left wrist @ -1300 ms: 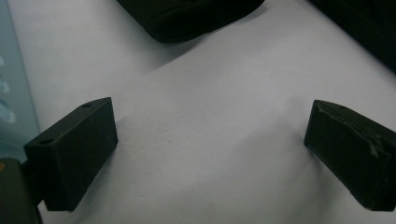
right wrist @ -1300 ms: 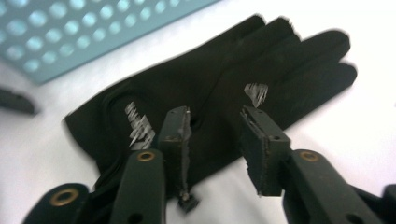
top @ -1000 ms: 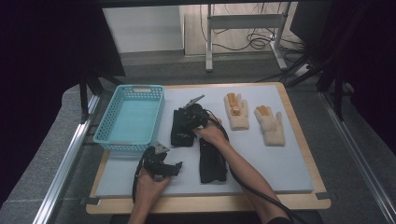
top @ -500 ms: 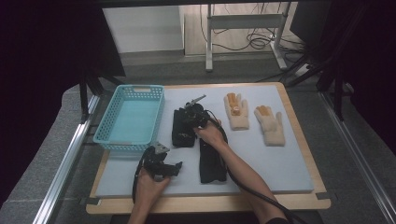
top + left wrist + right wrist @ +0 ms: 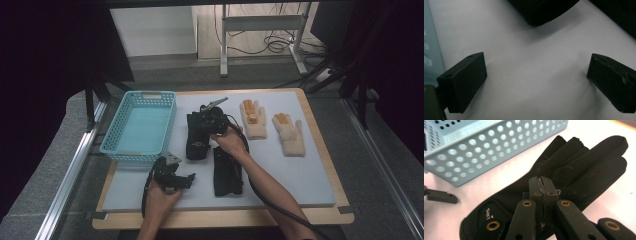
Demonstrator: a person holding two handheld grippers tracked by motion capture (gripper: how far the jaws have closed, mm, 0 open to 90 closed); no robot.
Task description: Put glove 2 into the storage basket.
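Observation:
Two black gloves lie on the pale mat. My right gripper is over the left black glove, shut on a pinch of its back fabric; creases run toward the pads. That glove's fingers point at the light blue basket. The second black glove lies under my right forearm. At the mat's front left, my left gripper rests low, jaws wide apart with only bare mat between them.
Two beige gloves with orange fingertips lie at the mat's back right. The basket holds nothing and stands along the mat's left edge. A wooden board rims the mat. Metal rails run along both sides of the table.
My right gripper has closed on the left black glove and risen slightly. The left hand and its gripper have stayed where they were.

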